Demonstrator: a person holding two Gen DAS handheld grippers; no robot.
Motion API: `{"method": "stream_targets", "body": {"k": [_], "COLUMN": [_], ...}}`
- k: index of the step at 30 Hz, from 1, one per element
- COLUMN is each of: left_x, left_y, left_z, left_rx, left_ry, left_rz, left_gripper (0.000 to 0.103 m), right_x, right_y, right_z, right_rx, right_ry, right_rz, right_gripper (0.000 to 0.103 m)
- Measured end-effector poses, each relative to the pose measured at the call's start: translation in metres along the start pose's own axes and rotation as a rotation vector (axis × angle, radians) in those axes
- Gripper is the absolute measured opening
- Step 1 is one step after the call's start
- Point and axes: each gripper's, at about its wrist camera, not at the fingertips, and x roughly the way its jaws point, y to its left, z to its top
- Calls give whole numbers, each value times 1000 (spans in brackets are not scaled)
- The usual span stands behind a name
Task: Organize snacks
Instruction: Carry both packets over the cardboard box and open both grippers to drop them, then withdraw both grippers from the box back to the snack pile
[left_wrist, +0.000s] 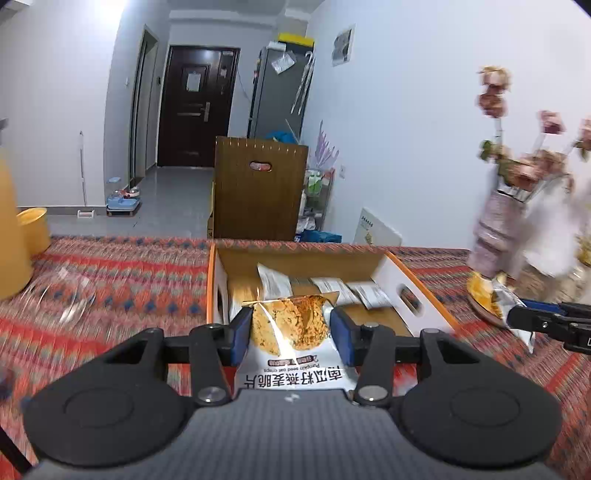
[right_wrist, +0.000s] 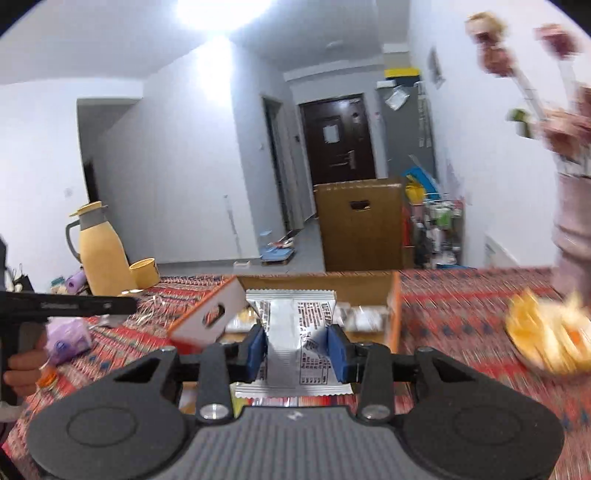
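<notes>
My left gripper (left_wrist: 290, 334) is shut on an oat crisp packet (left_wrist: 291, 343), white with cookie pictures, held just in front of an open cardboard box (left_wrist: 421, 288) with orange edges. Several snack packets (left_wrist: 332, 288) lie inside the box. My right gripper (right_wrist: 296, 349) is shut on a silver snack packet (right_wrist: 295, 332) showing its printed back, also held in front of the same box (right_wrist: 210, 317). The right gripper (left_wrist: 546, 319) with its silver packet appears at the right edge of the left wrist view. The left gripper (right_wrist: 74, 306) shows at the left of the right wrist view.
A patterned red cloth (left_wrist: 129, 277) covers the table. A vase of flowers (left_wrist: 498, 229) and a plate of orange snacks (right_wrist: 543, 336) stand to the right. A yellow thermos (right_wrist: 99, 251), a yellow cup (right_wrist: 144, 273) and purple packets (right_wrist: 66, 339) sit to the left.
</notes>
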Motion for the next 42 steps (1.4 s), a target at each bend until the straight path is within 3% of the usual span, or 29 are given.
{"method": "stream_targets", "body": {"k": [6, 9, 11, 12, 14, 16, 18, 20, 25, 33, 38, 42], "left_x": [153, 214, 241, 248, 255, 258, 258, 247, 201, 69, -27, -89], "left_y": [26, 43, 47, 49, 50, 51, 57, 63, 56, 32, 12, -2], "left_z": [50, 57, 57, 56, 55, 53, 56, 57, 71, 89, 80, 66], "left_rx": [49, -33, -46, -45, -40, -30, -48, -67, -39, -14, 60, 55], "left_ry": [113, 207, 255, 258, 244, 236, 238, 225, 178, 69, -26, -73], "left_rz": [92, 103, 96, 110, 131, 137, 103, 89, 94, 46, 79, 106], "left_gripper": [46, 46, 47, 52, 60, 60, 63, 70, 71, 89, 97, 100], "right_x": [169, 247, 289, 305, 327, 335, 332, 324, 276, 158, 60, -16], "right_y": [-11, -6, -5, -6, -6, -6, -6, -8, -9, -14, -9, -3], "right_z": [70, 76, 72, 70, 64, 58, 57, 59, 75, 109, 121, 118], "right_rx": [2, 0, 21, 34, 57, 71, 61, 63, 42, 8, -52, -75], "right_ry": [188, 291, 353, 374, 395, 413, 405, 397, 341, 215, 118, 54], "right_rz": [-7, -48, -59, -69, -91, -99, -112, -98, -96, -159, -176, -169], "right_gripper": [36, 36, 37, 39, 39, 47, 58, 60, 69, 82, 91, 100]}}
